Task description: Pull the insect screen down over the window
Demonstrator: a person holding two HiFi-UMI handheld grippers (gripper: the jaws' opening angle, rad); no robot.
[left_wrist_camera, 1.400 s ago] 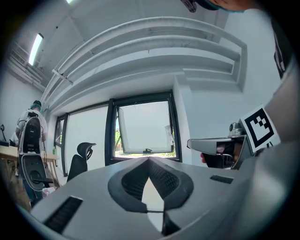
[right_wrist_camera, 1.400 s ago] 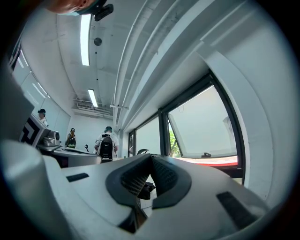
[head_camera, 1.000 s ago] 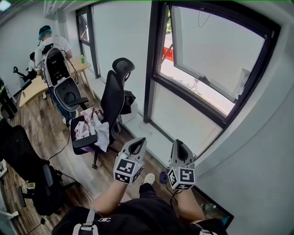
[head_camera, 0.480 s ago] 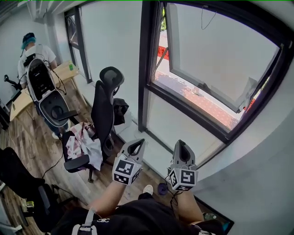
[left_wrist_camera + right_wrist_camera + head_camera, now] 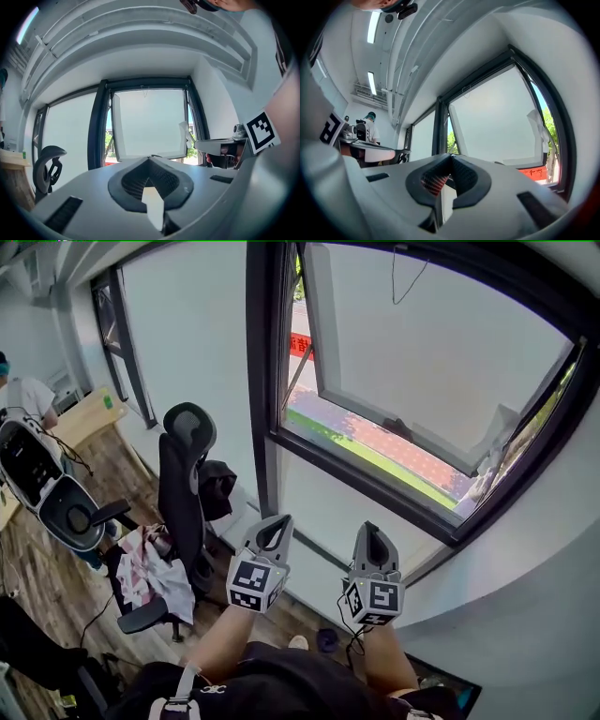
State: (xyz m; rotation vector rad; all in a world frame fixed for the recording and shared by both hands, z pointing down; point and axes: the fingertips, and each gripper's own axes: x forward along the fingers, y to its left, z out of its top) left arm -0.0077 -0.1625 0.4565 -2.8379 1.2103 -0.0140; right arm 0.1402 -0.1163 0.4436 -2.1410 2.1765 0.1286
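A dark-framed window [image 5: 441,390] fills the wall ahead, its white sash [image 5: 412,362] tilted open outward. A thin pull cord [image 5: 405,273] hangs from the top of the frame; I see no screen drawn over the glass. The cord also shows in the left gripper view [image 5: 144,92] and in the right gripper view [image 5: 465,89]. My left gripper [image 5: 277,523] and right gripper [image 5: 367,531] are held side by side below the sill, pointing up at the window. Both are shut with nothing in them, as each gripper's own view shows: left gripper [image 5: 149,159], right gripper [image 5: 451,157].
A black office chair [image 5: 181,474] with clothes [image 5: 150,573] heaped on its seat stands left of me by the wall. Further left are a white and black device [image 5: 37,486], a wooden desk [image 5: 89,413] and a person [image 5: 21,395]. A low sill ledge [image 5: 314,554] runs under the window.
The view has swung right toward the window, so the chair, desk and person have slid left in the picture. Both grippers keep the same pose, shut.
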